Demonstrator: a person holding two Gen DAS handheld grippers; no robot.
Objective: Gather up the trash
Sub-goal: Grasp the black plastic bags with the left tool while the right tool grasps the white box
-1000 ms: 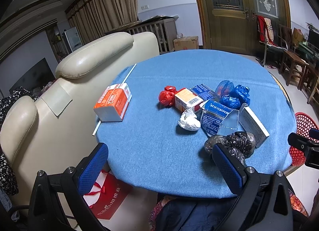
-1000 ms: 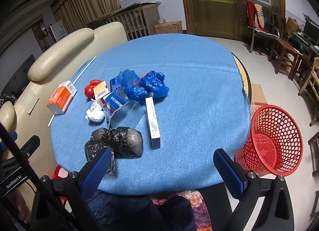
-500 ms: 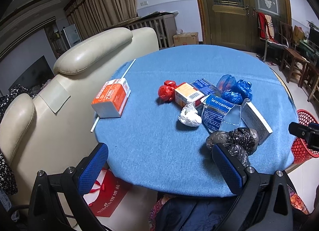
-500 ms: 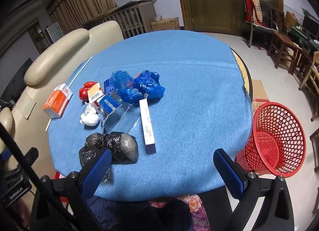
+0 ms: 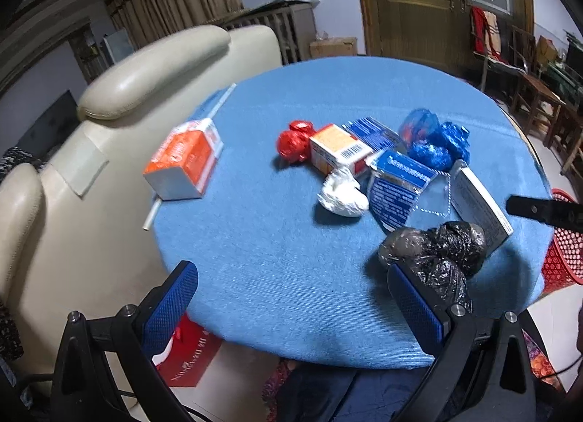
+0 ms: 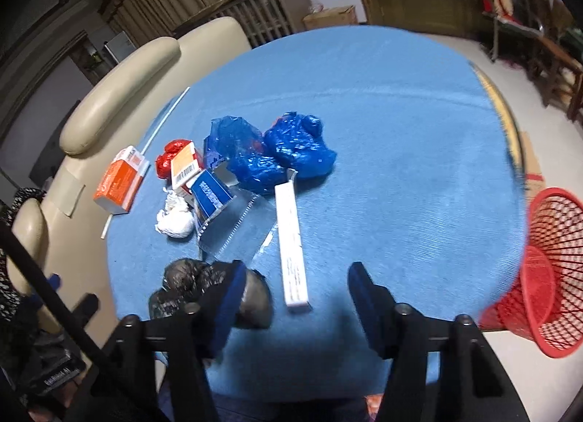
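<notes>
Dim, bluish indoor light from overhead casts soft shadows beneath the crumpled bags on the round blue-clothed table [image 5: 291, 258], while heavy fisheye bending and black vignetting ring both views, and motion blur smears the red mesh basket [image 6: 546, 276] at the right wrist view's edge.

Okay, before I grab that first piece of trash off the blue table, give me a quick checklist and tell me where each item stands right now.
1. Basket ready: red basket stands open beside the table. Ok.
2. Right gripper free: its fingers are closing, nothing between them. Ok.
3. Right gripper lined up: the white box lies just ahead, not yet between the fingers; the black bag sits at the left finger. Not ok.
4. Left gripper free: open, holding nothing. Ok.
5. Pile clear of the edge: black bag lies near the table's near edge. Ok, but watch it.
6. Black bag's contents: cannot tell.
</notes>
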